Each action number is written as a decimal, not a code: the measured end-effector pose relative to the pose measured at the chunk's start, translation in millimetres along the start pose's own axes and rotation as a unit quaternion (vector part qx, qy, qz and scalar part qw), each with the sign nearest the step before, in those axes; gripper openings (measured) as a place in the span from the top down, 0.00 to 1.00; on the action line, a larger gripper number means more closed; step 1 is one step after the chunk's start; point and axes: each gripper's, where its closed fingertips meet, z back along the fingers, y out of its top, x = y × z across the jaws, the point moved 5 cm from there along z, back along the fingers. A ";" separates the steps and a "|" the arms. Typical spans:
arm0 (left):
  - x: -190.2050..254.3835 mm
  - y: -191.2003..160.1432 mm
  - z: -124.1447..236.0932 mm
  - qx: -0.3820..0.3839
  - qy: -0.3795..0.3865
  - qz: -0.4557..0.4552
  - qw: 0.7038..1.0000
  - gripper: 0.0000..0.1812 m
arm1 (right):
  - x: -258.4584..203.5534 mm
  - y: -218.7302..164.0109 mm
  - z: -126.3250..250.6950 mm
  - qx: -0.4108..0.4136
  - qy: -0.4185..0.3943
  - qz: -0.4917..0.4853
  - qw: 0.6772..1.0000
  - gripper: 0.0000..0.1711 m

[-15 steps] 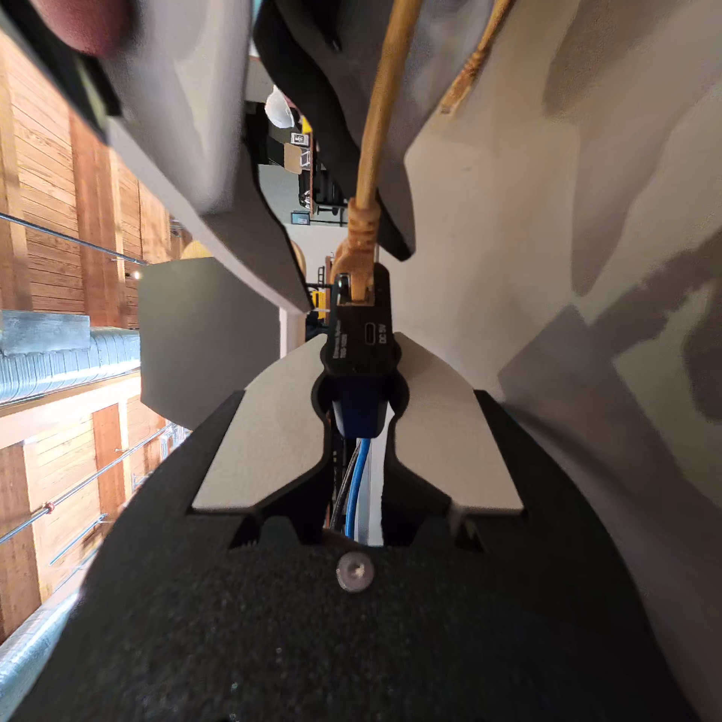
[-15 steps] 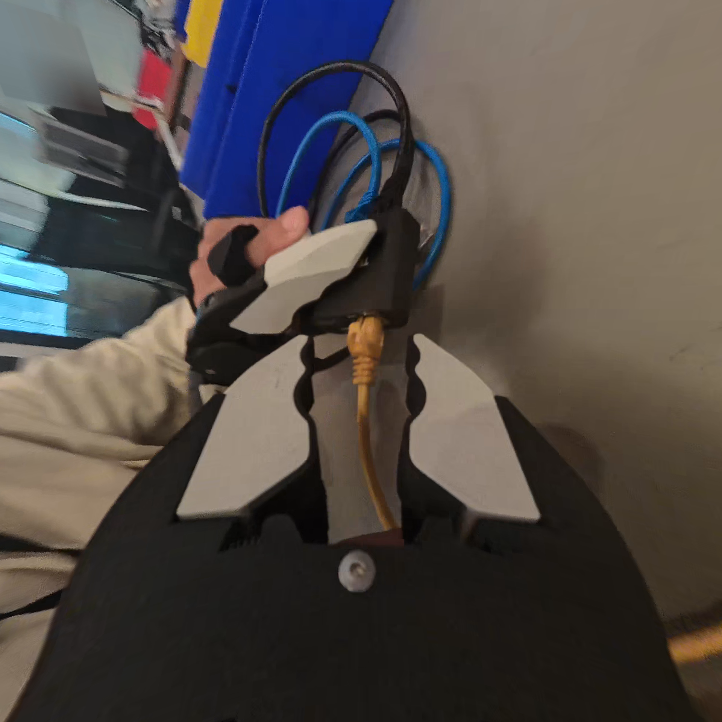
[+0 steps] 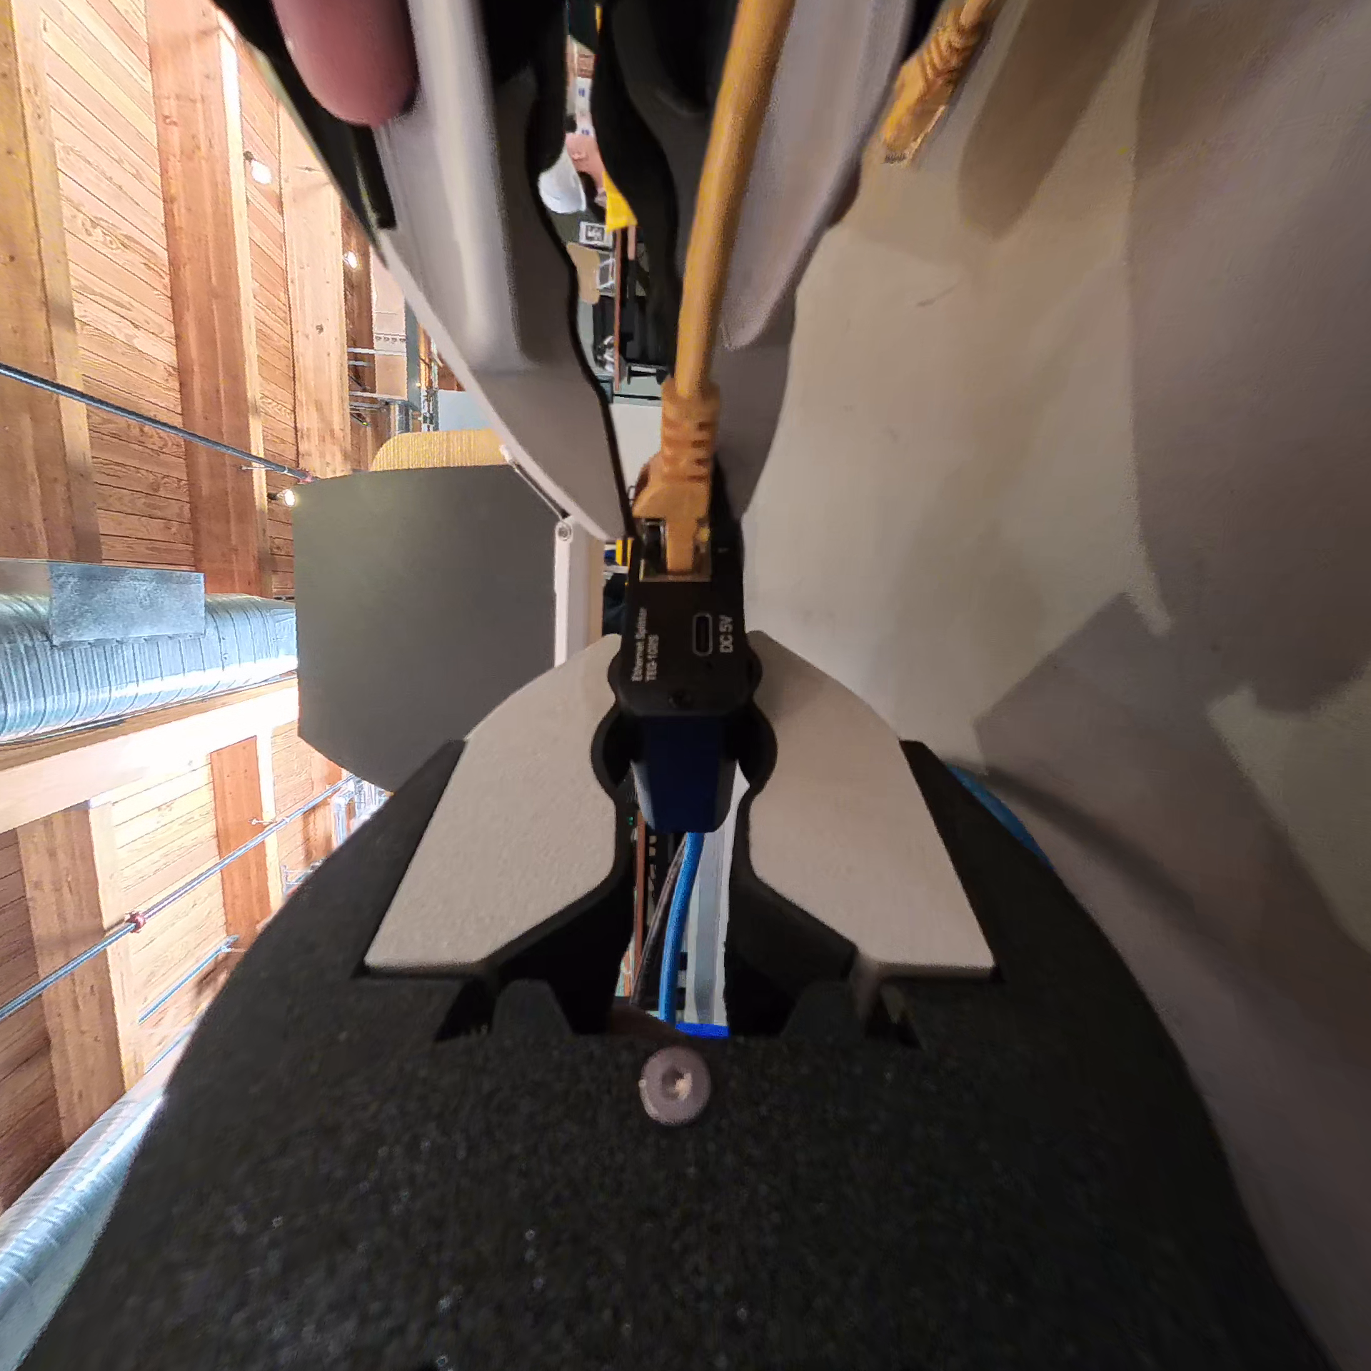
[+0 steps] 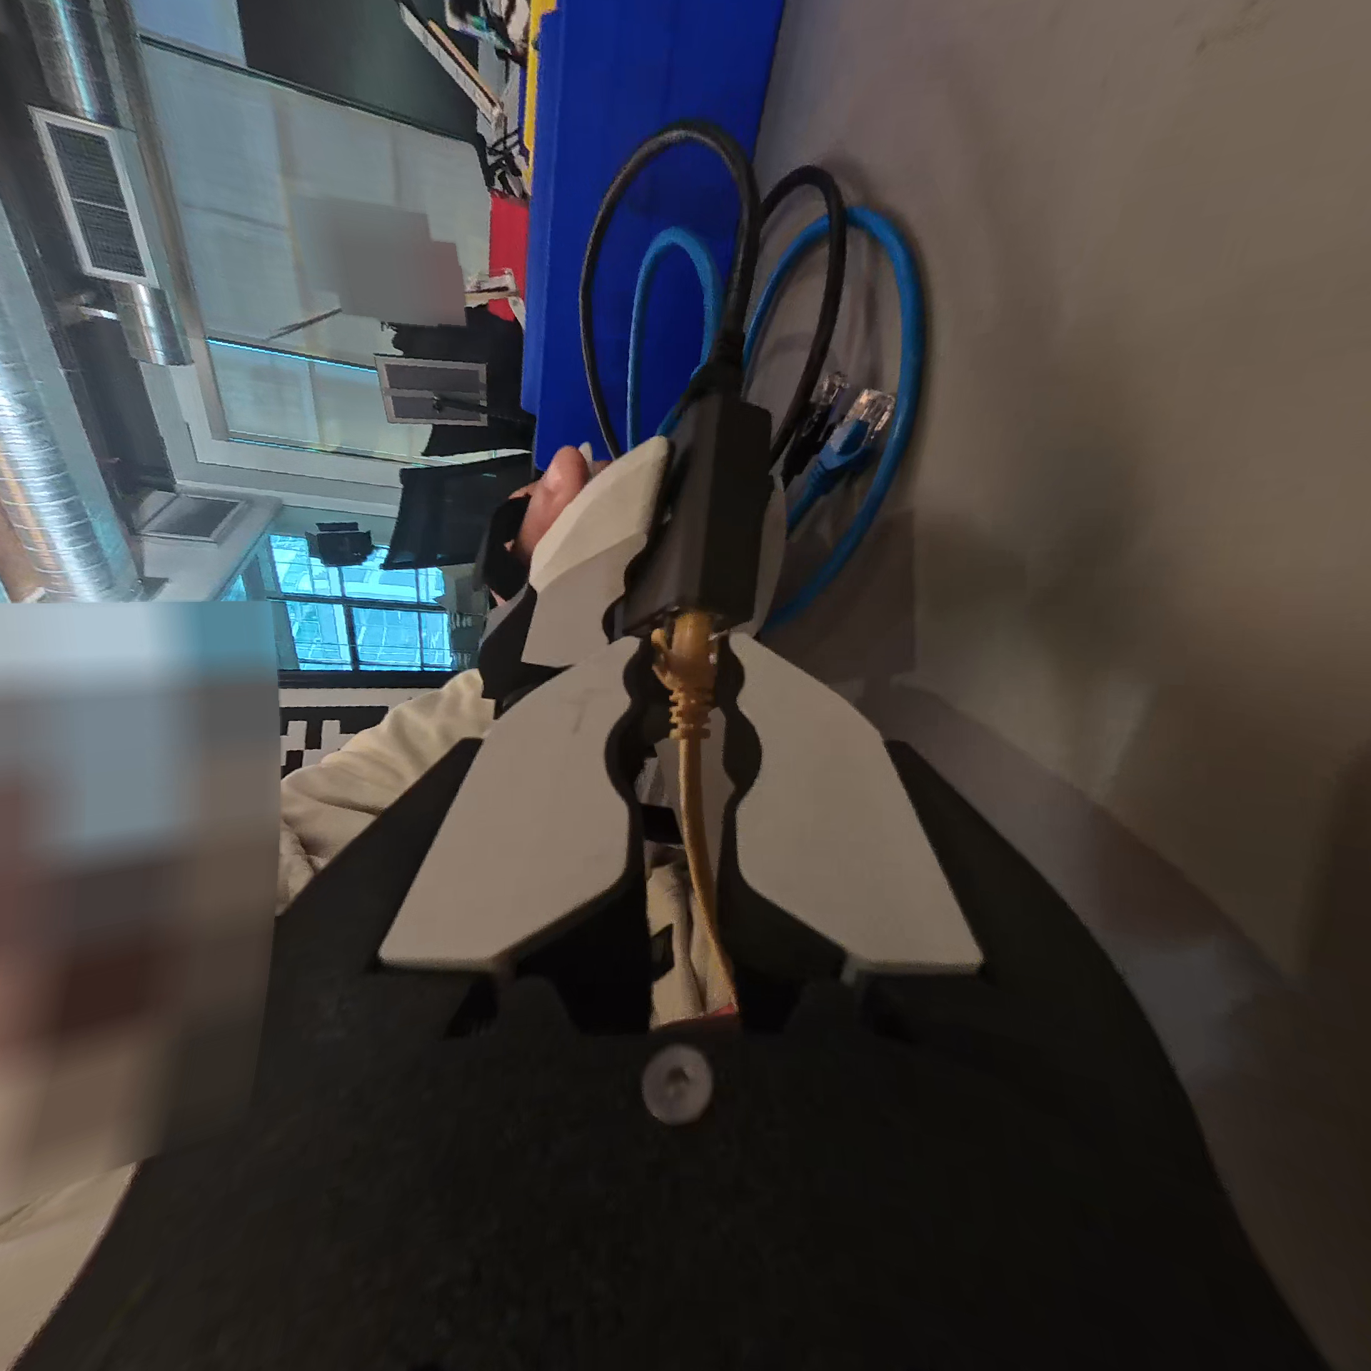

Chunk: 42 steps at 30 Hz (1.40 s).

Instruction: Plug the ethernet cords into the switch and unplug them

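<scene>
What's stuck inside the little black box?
A yellow cord's plug sits in a socket at one end of the black box. The plug's tip is hidden inside. Blue and black cords trail from the other end, where the left fingers cover it.

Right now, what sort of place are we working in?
Likely a converted warehouse or loft-style workshop, not a home: bare metal ducting runs along wood-plank walls, and big industrial windows show behind the work surface.

Matt black plastic switch [image 3: 682, 653], ribbed yellow cord boot [image 3: 686, 438]
</scene>
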 end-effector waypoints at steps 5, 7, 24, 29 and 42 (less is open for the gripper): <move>-4.5 -1.9 0.5 -0.001 0.014 -0.001 1.000 0.86 | -4.3 1.9 0.6 0.012 0.015 -0.009 1.000 0.91; -6.1 -2.2 0.7 -0.003 0.022 -0.005 1.000 0.86 | -5.2 3.4 0.8 0.020 0.017 -0.013 1.000 0.91; -9.2 -5.5 -0.1 -0.020 0.039 -0.015 0.999 0.86 | -13.6 7.1 -2.0 0.036 -0.059 0.093 0.993 0.93; -6.1 -7.2 -1.6 -0.028 0.025 -0.014 0.999 0.86 | -21.2 5.0 -1.5 0.037 -0.218 0.283 0.933 0.84; 2.7 -16.7 -9.2 -0.057 -0.007 -0.001 0.998 0.86 | -19.7 -2.4 -22.5 0.056 -0.414 0.454 0.787 0.93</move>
